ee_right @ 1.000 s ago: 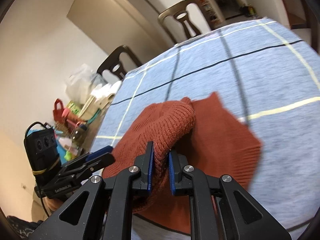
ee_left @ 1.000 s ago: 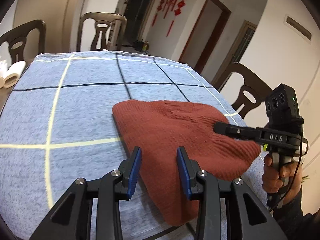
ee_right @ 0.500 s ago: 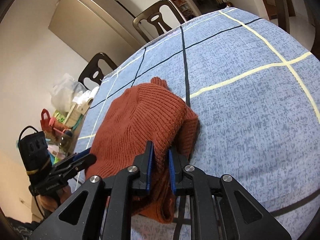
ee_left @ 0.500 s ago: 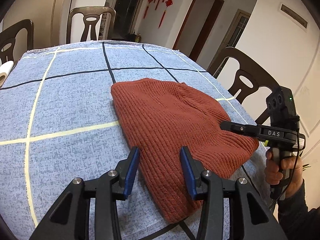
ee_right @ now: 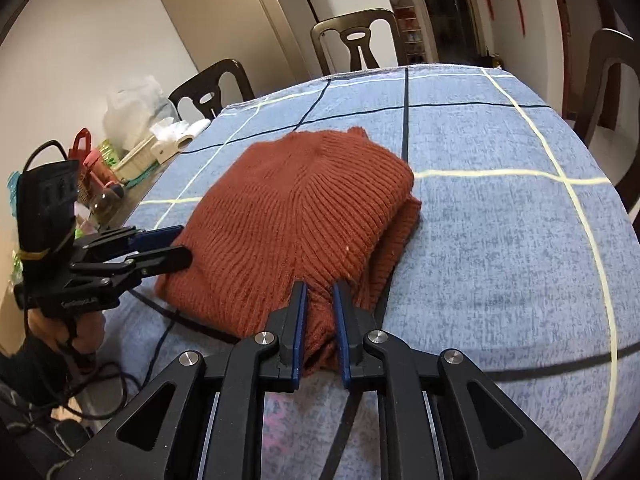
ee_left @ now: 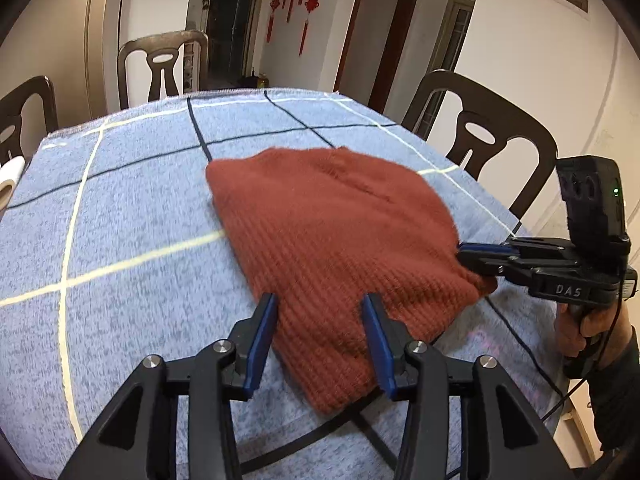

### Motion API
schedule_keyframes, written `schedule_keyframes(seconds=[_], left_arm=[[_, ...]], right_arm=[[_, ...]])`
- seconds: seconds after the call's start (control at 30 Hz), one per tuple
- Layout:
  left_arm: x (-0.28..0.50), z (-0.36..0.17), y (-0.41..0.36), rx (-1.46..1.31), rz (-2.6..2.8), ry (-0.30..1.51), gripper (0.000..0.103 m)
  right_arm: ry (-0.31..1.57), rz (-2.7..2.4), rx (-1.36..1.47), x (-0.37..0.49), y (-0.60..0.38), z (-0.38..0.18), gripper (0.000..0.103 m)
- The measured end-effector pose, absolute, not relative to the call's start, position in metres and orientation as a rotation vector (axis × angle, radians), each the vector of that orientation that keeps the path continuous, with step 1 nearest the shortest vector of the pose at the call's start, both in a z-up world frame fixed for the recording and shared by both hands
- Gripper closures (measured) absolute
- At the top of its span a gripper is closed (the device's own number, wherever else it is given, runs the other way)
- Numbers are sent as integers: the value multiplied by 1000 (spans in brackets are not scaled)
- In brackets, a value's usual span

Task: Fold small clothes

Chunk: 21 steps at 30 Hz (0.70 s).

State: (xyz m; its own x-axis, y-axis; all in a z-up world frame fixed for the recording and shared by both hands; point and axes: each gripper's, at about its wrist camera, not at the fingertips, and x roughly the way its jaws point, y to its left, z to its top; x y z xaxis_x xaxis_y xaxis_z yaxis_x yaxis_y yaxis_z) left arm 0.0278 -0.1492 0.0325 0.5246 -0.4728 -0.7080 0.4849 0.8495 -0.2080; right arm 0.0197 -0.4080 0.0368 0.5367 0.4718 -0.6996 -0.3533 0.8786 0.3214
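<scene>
Lying folded on the blue checked tablecloth (ee_left: 120,208), toward the table's near edge, is the rust knit garment (ee_left: 328,232).

Right gripper (ee_right: 319,292): jaws nearly closed, pinching a bunched fold of knit at the garment's near edge.

Left gripper (ee_left: 320,304): jaws wide apart, nothing between them, tips over the garment's near-left part; contact cannot be told.

Handling, judged: soft, light, thick ribbed knit; grips well, stretches, sags if lifted by one point. Best taken at hems or folded edges, through both layers.

Room: cloth bare toward the far edge and far corners. Chairs (ee_left: 480,128) ring the table; clutter (ee_right: 120,140) lies beyond the left edge.
</scene>
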Motion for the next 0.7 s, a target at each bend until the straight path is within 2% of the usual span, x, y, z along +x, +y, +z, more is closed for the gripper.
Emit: schedule_keyframes(seconds=[0.23, 0.43, 0.7], left_arm=[[31, 43, -146, 17, -574, 850, 53], [64, 69, -153, 39, -513, 771, 53], [97, 29, -172, 82, -485, 854, 52]], right_arm=[[881, 477, 119, 24, -408, 50, 89], [781, 375, 112, 56, -409, 71, 87], [875, 295, 25, 104, -397, 39, 87]])
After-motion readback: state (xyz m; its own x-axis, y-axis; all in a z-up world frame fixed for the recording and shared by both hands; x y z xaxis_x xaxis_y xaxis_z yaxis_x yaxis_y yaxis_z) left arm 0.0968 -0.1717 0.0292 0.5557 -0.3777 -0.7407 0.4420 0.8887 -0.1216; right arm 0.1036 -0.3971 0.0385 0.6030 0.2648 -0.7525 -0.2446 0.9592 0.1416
